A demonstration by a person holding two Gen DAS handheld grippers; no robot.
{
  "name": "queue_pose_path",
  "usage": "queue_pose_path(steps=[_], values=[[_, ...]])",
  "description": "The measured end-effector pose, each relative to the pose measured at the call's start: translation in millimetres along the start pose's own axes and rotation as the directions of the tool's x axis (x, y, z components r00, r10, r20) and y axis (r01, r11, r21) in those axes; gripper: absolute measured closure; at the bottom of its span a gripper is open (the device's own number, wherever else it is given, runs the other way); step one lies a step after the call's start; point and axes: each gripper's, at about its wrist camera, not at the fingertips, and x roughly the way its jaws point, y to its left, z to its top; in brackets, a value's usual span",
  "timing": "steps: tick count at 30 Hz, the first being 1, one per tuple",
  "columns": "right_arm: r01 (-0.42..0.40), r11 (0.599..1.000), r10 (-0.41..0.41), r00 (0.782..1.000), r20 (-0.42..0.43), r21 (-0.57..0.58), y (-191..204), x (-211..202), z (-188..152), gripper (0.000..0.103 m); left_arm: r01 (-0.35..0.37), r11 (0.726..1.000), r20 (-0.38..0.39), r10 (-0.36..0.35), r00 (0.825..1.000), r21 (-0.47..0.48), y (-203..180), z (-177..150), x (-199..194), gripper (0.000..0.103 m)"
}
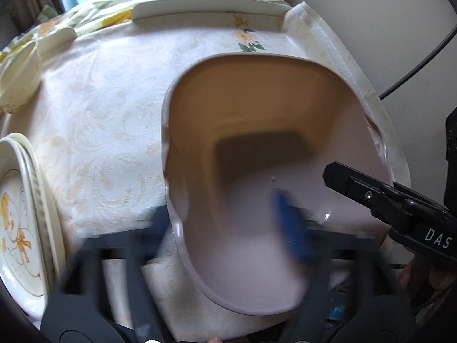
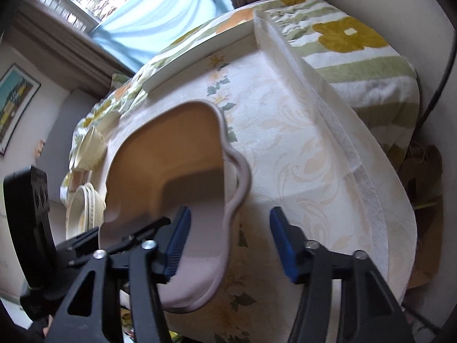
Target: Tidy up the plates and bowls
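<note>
**Fingers straddling the pink bowl's rim**

Fingers of the right gripper (image 2: 228,240) stand apart, one inside the pale pink square plastic bowl (image 2: 160,165), one outside its wavy rim. Left gripper (image 1: 288,228) blurs; its grip I cannot tell. Next: close, carry toward stacked cream plates (image 1: 25,214) on the counter (image 1: 100,120).

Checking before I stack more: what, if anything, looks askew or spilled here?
The pink bowl is tipped, its opening facing the cameras rather than up. The right gripper is open, its fingers on either side of the bowl's wavy rim. Nothing looks spilled or broken.
</note>
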Motion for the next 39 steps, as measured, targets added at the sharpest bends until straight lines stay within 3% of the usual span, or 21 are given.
queue_pose_path(steps=[8,12,17,18,19,20,21,25,29,35,39], values=[[0.032,0.999,-0.029,0.997,0.064,-0.035,11.0,-40.3,-3.2,0.05,0.003,0.999,0.02,-0.002,1.0,-0.037,7.6,-7.0,-27.3,0.011],[0.064,0.99,-0.053,0.994,0.095,-0.127,36.3,-73.6,-2.1,0.05,-0.016,0.998,0.083,0.021,0.996,-0.058,19.9,-12.9,-80.7,0.011],[0.0,0.96,0.037,0.991,0.128,-0.281,91.1,-99.7,6.8,0.048,-0.069,0.991,0.211,0.092,0.973,-0.114,52.9,-17.1,-161.2,0.007],[-0.008,0.953,0.05,0.99,0.132,-0.303,99.9,-100.2,8.1,0.044,-0.084,0.988,0.226,0.112,0.968,-0.128,60.5,-15.5,-170.1,0.001],[-0.02,0.943,0.07,0.988,0.139,-0.333,114.3,-98.8,11.3,0.023,-0.111,0.982,0.248,0.146,0.958,-0.151,72.3,-14.1,-181.1,0.0],[-0.031,0.936,0.086,0.986,0.142,-0.351,124.2,-96.5,13.1,0.003,-0.13,0.977,0.264,0.173,0.949,-0.17,84.6,-11.9,-189.4,0.0],[-0.047,0.928,0.106,0.984,0.141,-0.369,134.7,-93.9,15.2,0.0,-0.141,0.972,0.269,0.188,0.944,-0.186,95.4,-9.5,-193.9,0.0],[-0.092,0.892,0.149,0.984,0.096,-0.442,182.9,-70.5,28.0,0.001,-0.152,0.953,0.262,0.221,0.939,-0.26,154.7,0.9,-207.1,0.0],[-0.094,0.888,0.127,0.991,0.043,-0.45,223.0,-40.5,46.3,0.0,-0.156,0.934,0.23,0.237,0.944,-0.322,215.2,17.1,-210.1,0.0],[-0.024,0.87,0.025,1.0,-0.003,-0.492,284.3,21.0,71.8,0.0,-0.077,0.919,0.178,0.156,0.972,-0.387,298.7,47.5,-185.0,0.001],[-0.052,0.888,0.027,0.998,-0.061,-0.457,309.7,68.5,92.9,0.0,-0.031,0.911,0.123,0.089,0.988,-0.412,340.0,67.5,-151.8,0.001]])
